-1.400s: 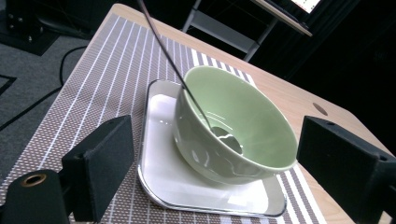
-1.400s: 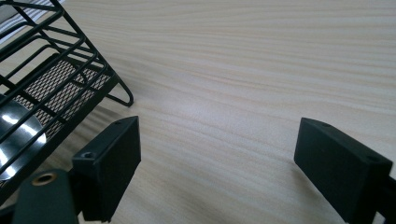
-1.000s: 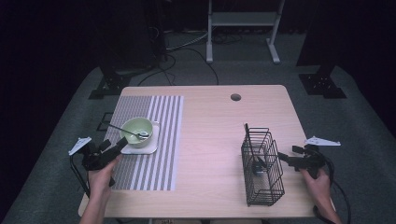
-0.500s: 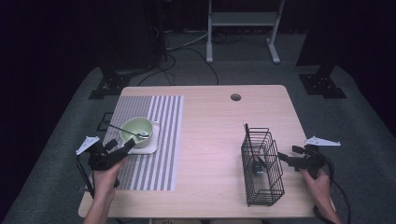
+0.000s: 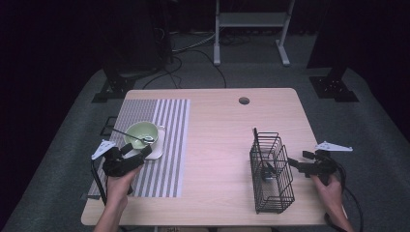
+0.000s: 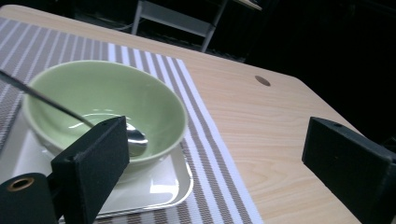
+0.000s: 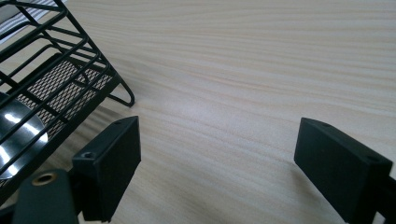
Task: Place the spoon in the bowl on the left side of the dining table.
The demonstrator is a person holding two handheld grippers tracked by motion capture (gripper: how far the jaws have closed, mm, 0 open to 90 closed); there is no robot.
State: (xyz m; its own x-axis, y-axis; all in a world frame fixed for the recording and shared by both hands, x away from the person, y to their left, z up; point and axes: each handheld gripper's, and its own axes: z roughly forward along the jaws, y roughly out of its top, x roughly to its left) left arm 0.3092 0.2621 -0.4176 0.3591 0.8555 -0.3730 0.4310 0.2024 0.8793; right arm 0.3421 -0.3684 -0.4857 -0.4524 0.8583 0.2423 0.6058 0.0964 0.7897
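Your left gripper (image 5: 137, 155) sits just at the near rim of the green bowl (image 5: 141, 134), jaws spread wide with nothing between them; in the left gripper view (image 6: 212, 154) one jaw overlaps the bowl's (image 6: 105, 105) near side and the other stands well off over bare table (image 6: 261, 135); the bowl rests on a small white tray (image 5: 157, 151), which lies on the striped placemat (image 5: 164, 145) at the table's left; a spoon (image 5: 138, 137) lies in the bowl, its scoop (image 6: 135, 138) down near the bottom on the near side, its handle running up over the far-left rim; your left gripper touches neither bowl nor spoon as far as I can tell; your right gripper (image 5: 292, 166) is on the table's right side, just beside the black wire basket (image 5: 270, 171), also with jaws apart and gripping nothing; in the right gripper view (image 7: 217, 158) its jaws frame bare wood, with the basket's (image 7: 56, 79) corner just left of the left jaw; something shiny and metallic (image 7: 18, 135) sits inside the basket behind the wires, can't tell what it is; the basket stands upright near the table's front-right edge, well apart from the bowl.
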